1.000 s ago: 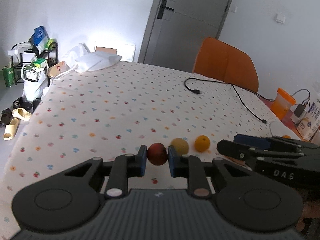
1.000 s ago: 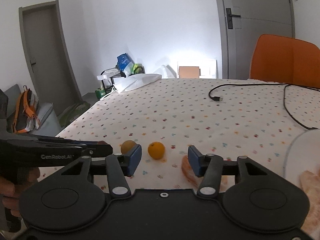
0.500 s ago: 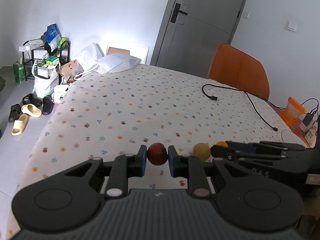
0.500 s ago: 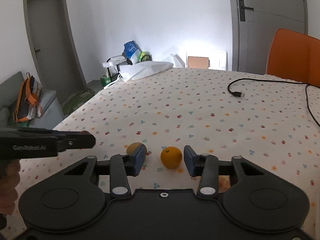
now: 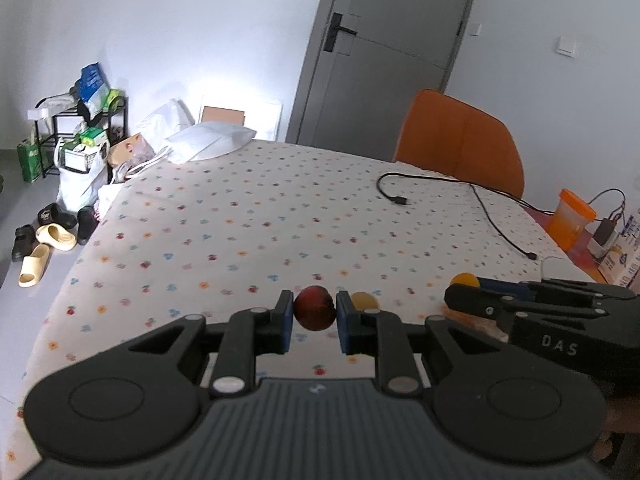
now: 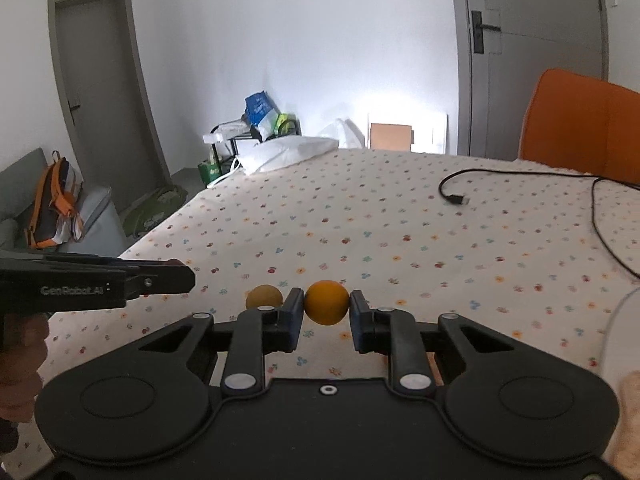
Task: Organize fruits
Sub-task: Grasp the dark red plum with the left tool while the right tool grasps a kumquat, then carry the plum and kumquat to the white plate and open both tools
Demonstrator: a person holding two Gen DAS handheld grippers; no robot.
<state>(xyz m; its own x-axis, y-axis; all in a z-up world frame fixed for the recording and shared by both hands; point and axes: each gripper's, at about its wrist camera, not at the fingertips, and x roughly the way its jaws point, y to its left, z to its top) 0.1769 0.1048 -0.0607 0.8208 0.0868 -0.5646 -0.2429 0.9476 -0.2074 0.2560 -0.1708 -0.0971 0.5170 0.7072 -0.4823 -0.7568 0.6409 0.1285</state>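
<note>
The left gripper is clamped on a dark red fruit above the dotted bedsheet. The right gripper, its jaws having just been closing, pinches an orange; a yellow fruit lies on the sheet at its 9 o'clock.

Fruit count: three, namely one dark red fruit, one yellow fruit, one orange. Two grippers: left gripper, right gripper. Also one black cable, one orange chair, one white pillow, one orange cup, two doors across both views.
</note>
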